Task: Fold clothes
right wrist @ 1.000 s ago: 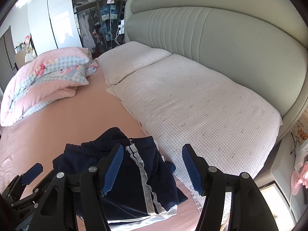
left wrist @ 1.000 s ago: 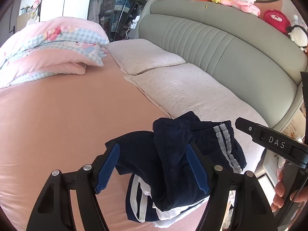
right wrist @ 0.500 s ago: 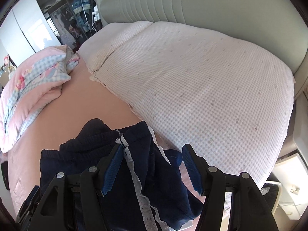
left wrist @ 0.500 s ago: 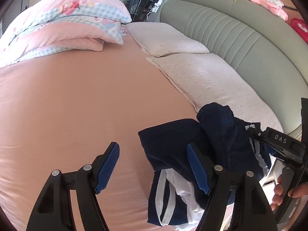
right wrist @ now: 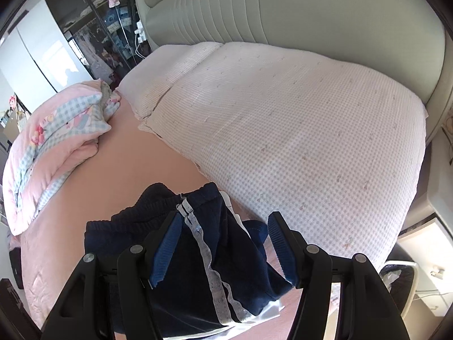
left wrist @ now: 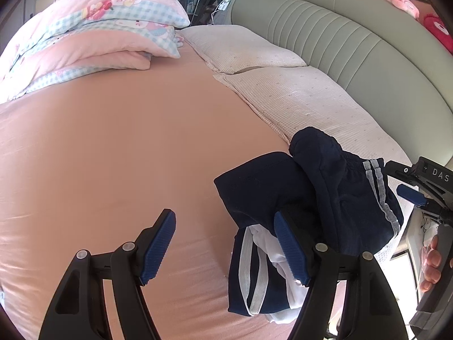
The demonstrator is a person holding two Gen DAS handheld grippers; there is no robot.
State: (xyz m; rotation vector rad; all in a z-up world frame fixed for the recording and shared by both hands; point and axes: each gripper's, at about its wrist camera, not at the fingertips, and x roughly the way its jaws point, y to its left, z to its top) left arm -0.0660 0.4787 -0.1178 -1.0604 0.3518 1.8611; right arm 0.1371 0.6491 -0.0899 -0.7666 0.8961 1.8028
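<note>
**Navy shorts heaped at the bed's near corner, off to the left tool's right**

Pink sheeting covered the bed (left wrist: 113, 147), and the navy shorts (left wrist: 325, 198) were seen bunched near its edge, just beside the checked pillow (left wrist: 311, 104). From the left hand-held gripper (left wrist: 226, 249), whose fingers stood apart and empty, the heap lay forward and to the right, its right finger overlapping the cloth in view. The right hand-held gripper (right wrist: 223, 250), likewise spread and holding nothing, was placed directly over the shorts (right wrist: 198, 249), and was judged the nearer. The white side stripe (right wrist: 209, 266) ran lengthwise, roughly along that gripper's line of sight.
</note>
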